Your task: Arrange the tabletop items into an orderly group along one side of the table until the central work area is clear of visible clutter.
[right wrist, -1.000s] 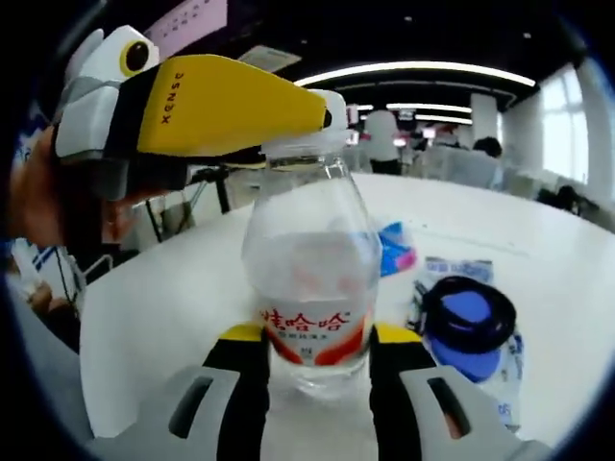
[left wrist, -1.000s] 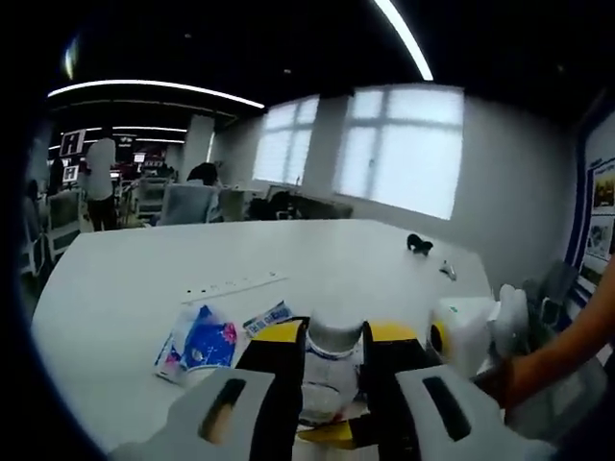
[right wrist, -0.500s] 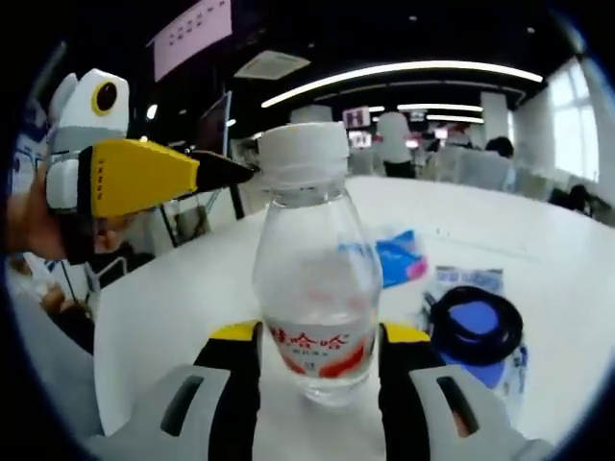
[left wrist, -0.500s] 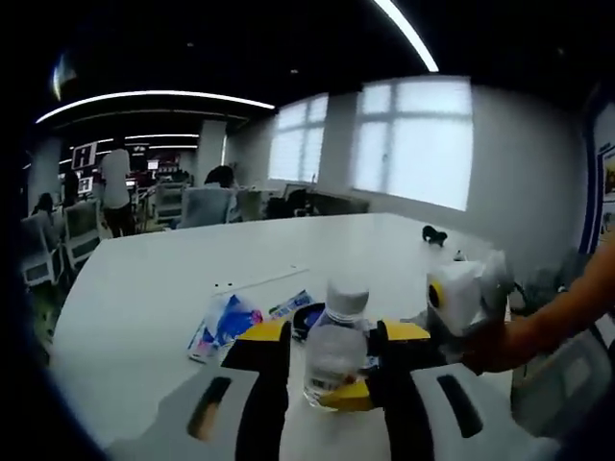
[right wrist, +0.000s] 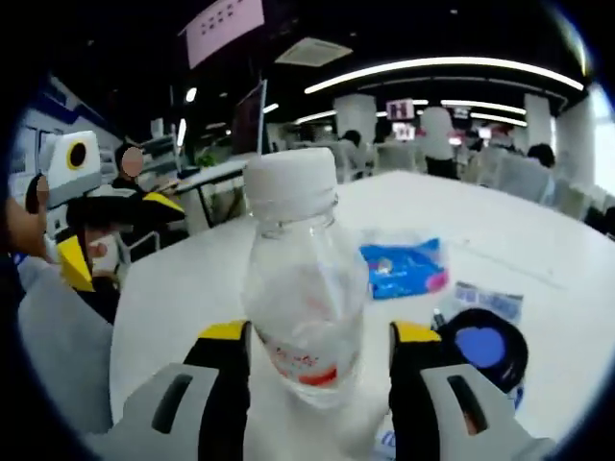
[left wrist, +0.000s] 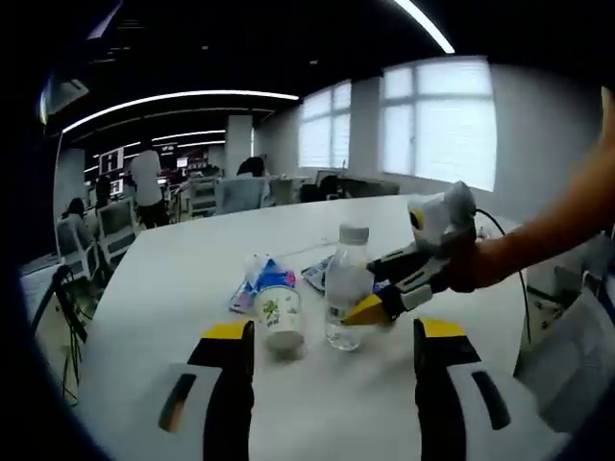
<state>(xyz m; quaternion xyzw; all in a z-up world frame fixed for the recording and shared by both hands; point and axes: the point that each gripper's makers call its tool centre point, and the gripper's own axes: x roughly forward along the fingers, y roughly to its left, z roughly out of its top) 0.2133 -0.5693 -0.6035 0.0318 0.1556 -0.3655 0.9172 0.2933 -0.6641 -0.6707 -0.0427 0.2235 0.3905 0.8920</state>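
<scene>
A clear water bottle [right wrist: 303, 298] with a white cap and red label sits between the jaws of my right gripper [right wrist: 320, 334], which is shut on its lower body. In the left gripper view the same bottle [left wrist: 344, 288] is at mid-table, gripped from the right by the right gripper [left wrist: 384, 298]. My left gripper [left wrist: 332, 331] is open, its jaws wide apart and short of the bottle. A small paper cup [left wrist: 279, 322] stands just left of the bottle. A blue packet [left wrist: 261, 279] lies behind the cup. The left gripper [right wrist: 120, 230] shows at the left of the right gripper view.
A black ring lid with a blue centre [right wrist: 480, 346] and a flat printed packet [right wrist: 490, 300] lie right of the bottle on the white table [left wrist: 173, 288]. A person's arm [left wrist: 538, 240] reaches in from the right. Office chairs and people stand far behind.
The left gripper has pulled back from the bottle's cap and spread its jaws. The paper cup now shows beside the bottle. The bottle leans slightly in the right gripper.
</scene>
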